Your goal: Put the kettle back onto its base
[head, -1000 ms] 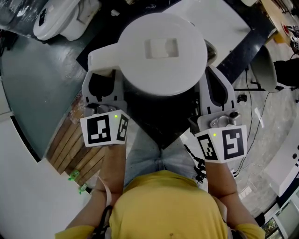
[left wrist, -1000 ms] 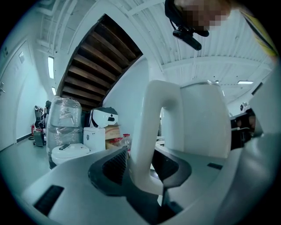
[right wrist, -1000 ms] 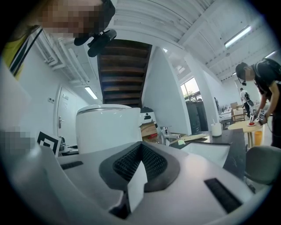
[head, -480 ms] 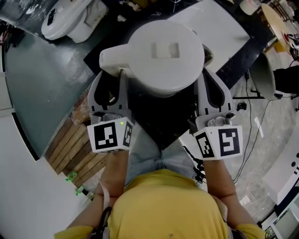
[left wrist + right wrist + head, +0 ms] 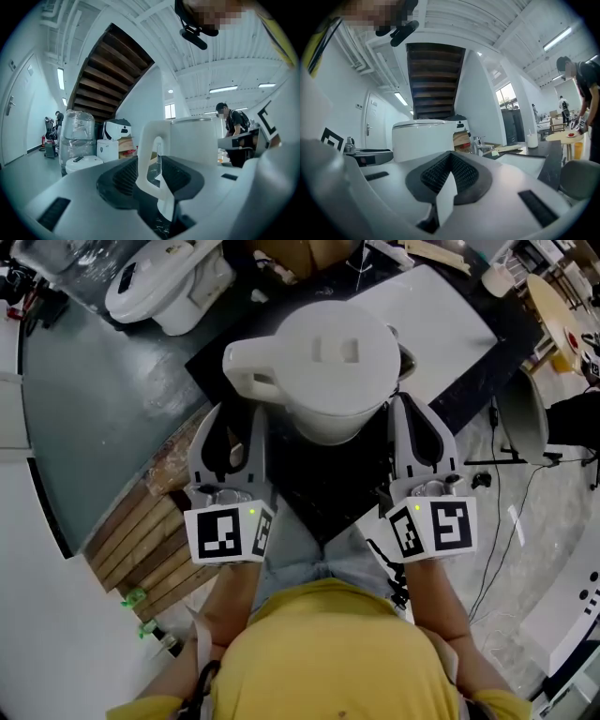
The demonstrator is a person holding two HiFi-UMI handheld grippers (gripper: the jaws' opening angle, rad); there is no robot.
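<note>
A white kettle [image 5: 333, 362] with a flat lid hangs over the black table [image 5: 356, 474] in the head view. My left gripper [image 5: 242, 420] is shut on the kettle's handle [image 5: 251, 376] from below. In the left gripper view the white loop handle [image 5: 149, 154] stands between the dark pads, with the kettle body [image 5: 197, 140] behind it. My right gripper [image 5: 412, 416] sits shut beside the kettle's right side with nothing in it; in the right gripper view [image 5: 445, 180] the kettle [image 5: 419, 138] stands to the left. The kettle hides whatever lies under it, and I see no base.
A white board [image 5: 441, 296] lies on the far part of the black table. A white cooker [image 5: 159, 282] stands on the grey floor at upper left. Wooden slats [image 5: 141, 540] lie at left. A grey chair [image 5: 525, 404] and cables are at right. A person [image 5: 586, 89] stands at far right.
The kettle and both grippers have moved forward, away from my body and out over the table. The kettle looks smaller, farther from the head camera. The left grip on the handle holds.
</note>
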